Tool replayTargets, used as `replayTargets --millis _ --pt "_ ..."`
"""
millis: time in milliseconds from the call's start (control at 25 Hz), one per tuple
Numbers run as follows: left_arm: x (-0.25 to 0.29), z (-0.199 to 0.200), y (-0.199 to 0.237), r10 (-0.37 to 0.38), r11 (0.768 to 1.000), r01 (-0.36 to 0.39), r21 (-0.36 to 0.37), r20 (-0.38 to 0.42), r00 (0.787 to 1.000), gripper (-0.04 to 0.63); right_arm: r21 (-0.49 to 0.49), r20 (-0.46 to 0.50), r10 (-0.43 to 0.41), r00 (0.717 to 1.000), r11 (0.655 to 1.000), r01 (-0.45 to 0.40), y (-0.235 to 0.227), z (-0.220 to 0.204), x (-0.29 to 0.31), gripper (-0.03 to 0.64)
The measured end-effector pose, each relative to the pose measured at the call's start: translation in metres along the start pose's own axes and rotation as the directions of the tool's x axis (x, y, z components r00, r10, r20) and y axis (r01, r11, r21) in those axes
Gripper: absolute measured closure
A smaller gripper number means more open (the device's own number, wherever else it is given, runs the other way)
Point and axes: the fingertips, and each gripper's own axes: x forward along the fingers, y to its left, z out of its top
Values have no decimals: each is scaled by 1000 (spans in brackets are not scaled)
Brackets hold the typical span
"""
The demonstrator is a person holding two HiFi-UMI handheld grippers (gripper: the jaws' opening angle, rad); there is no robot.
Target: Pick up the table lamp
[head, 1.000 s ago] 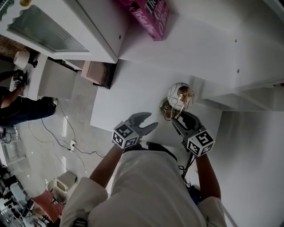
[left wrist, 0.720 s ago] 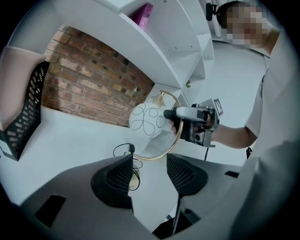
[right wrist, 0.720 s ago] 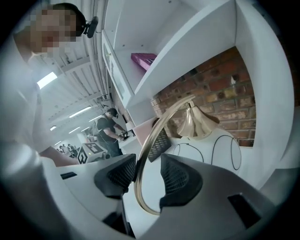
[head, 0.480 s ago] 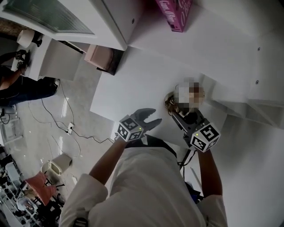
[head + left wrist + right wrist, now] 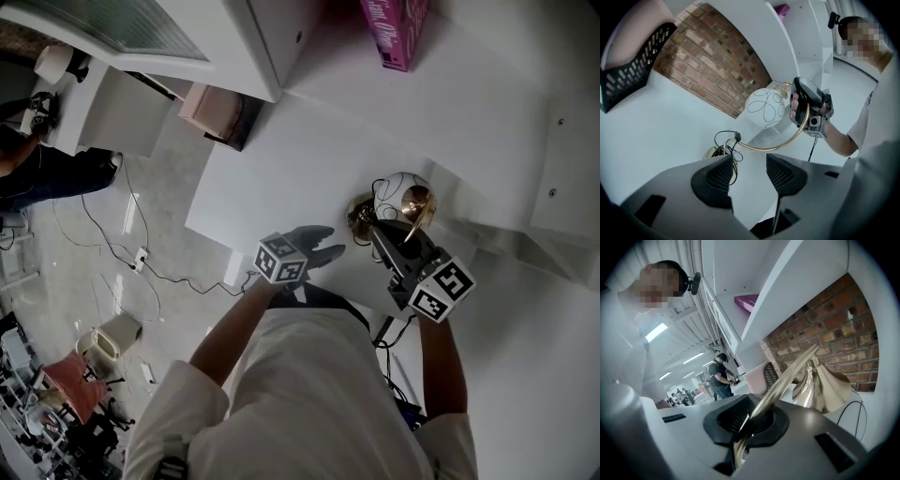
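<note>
The table lamp has a white globe shade with looping line marks, a curved brass arm and a brass base wrapped in black cord. It stands on the white table. My right gripper is shut on the brass arm, which runs up between the pads beside the brass cone. My left gripper hovers just left of the base, open with nothing between its fingers. The left gripper points at the base.
A pink box lies on the white shelf above the table. A brick wall backs the table, with a black mesh basket at the left. Floor with cables lies beyond the table's left edge. A person stands far off.
The right gripper's jaws, open around the lamp arm before, have closed on it. The left gripper has come down closer to the table near the lamp's base.
</note>
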Motion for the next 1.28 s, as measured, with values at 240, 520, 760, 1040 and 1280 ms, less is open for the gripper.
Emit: replayTargets --millis 240,520,760,1040,1280 --pt "7 -13 25 -2 985 8 -172 35 999 368 53 15 21 1000 998 -22 1 4 0 606" --pt "19 -29 52 -11 920 51 -388 105 994 308 82 2 42 999 996 -42 0 6 1 606" --pt "31 -49 67 -1 856 76 -511 145 989 278 115 -8 59 998 992 -58 1 9 -2 606" --pt "34 -62 81 27 726 158 -669 258 966 207 118 -3 119 993 986 -117 37 26 -10 606" --pt "48 -59 96 13 611 286 -738 371 929 172 97 -10 191 982 977 -189 59 34 -15 606"
